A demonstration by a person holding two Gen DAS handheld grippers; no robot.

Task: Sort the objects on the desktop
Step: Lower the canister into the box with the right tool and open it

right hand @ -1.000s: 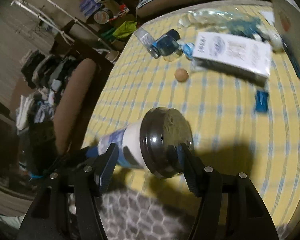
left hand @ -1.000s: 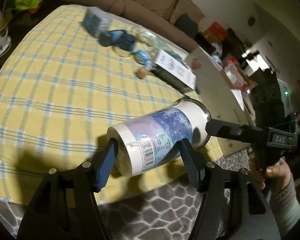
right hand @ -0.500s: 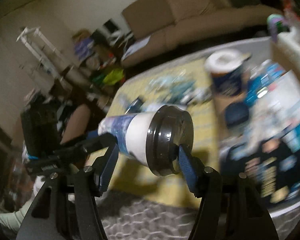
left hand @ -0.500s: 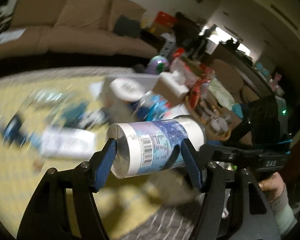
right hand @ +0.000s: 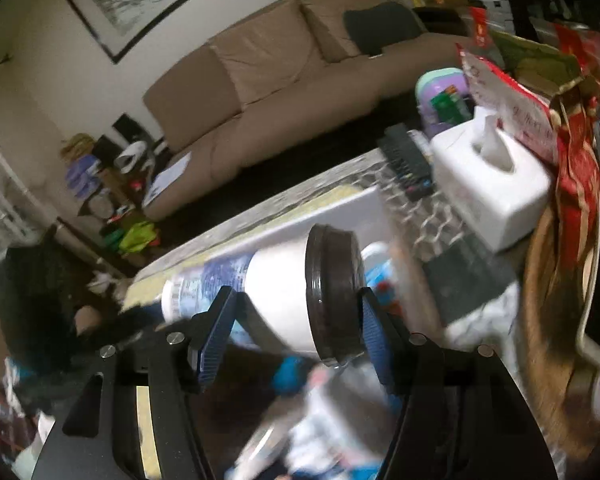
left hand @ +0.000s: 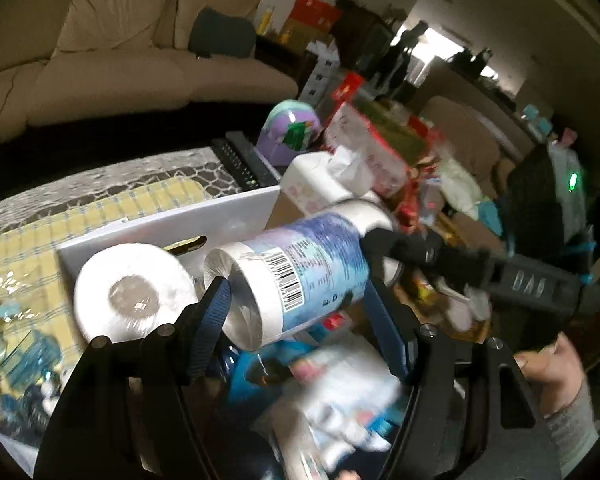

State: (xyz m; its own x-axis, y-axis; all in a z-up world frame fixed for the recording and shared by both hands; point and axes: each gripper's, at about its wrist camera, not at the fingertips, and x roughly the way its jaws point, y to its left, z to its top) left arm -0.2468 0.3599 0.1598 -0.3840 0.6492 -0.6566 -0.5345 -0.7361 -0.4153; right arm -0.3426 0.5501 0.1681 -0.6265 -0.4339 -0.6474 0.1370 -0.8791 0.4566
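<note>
Sideways, canister [left hand: 300, 268] spans both tools: left tool [left hand: 296, 316] grips base, right tool [right hand: 296, 332] grips lid.

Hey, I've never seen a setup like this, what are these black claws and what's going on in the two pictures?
There is no robot: a person holds a two-finger claw in each hand, and each claw carries a wide-angle camera looking along its fingers. One picture comes from the left gripper, the other from the right gripper. Both clamp one canister lying sideways: the left holds its white bottom end, the right its dark lid. Below it is a white box with a paper roll and blurred packets inside. Behind stand a tissue box, a remote and a sofa.
</note>
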